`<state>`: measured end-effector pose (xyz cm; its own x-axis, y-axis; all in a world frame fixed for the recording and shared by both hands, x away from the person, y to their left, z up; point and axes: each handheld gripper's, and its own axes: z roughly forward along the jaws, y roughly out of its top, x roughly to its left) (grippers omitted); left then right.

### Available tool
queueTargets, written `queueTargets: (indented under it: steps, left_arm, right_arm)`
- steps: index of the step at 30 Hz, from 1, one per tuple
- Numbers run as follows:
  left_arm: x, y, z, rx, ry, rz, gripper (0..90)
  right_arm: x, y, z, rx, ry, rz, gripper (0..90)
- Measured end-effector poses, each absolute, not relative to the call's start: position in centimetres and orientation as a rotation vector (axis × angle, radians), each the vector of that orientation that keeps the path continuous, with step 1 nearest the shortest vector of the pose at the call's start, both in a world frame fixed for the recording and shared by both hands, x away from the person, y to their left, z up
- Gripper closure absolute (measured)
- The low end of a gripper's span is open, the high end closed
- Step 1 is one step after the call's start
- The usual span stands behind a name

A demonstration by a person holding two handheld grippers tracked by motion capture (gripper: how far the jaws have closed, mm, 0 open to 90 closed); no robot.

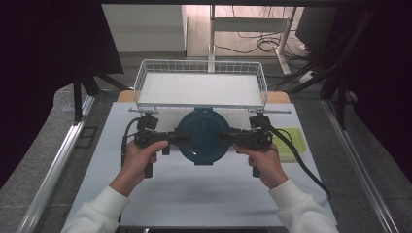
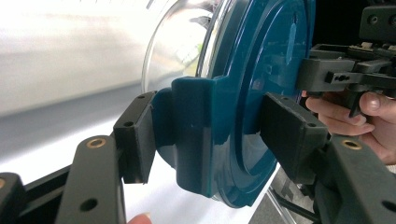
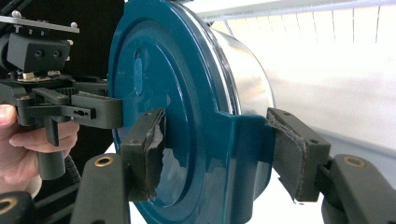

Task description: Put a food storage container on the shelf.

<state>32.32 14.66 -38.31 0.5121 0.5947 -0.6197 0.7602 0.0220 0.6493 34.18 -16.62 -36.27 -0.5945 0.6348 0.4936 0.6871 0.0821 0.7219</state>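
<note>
Left gripper (image 1: 180,138) clamping one latch of teal lid (image 1: 201,133); right gripper (image 1: 221,136) clamping opposite latch; glass bowl (image 3: 247,79) hanging beneath lid between them.

left hand (image 1: 139,156): lower left of centre, white sleeve, fist round handle | left gripper (image 1: 176,138): points right, jaws clamped | right hand (image 1: 263,160): lower right of centre | right gripper (image 1: 224,137): points left, jaws clamped

Lab-like recording space, black curtains (image 1: 43,58), floor cables (image 1: 257,43), metal-framed table (image 1: 204,194)
</note>
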Motion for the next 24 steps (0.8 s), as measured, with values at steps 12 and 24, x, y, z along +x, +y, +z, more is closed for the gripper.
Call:
queueTargets:
  steps: [12,24]
  left_arm:
    - [33.2,14.6,-35.6,1.659,1.147,-0.16,38.6]
    - [34.1,14.7,-34.0,1.658,1.141,-0.143,38.6]
  right_arm:
    - [34.9,-16.8,-33.8,-1.375,-2.276,-1.606,38.6]
    - [35.8,-16.7,-32.3,-1.363,-2.28,-1.622,38.7]
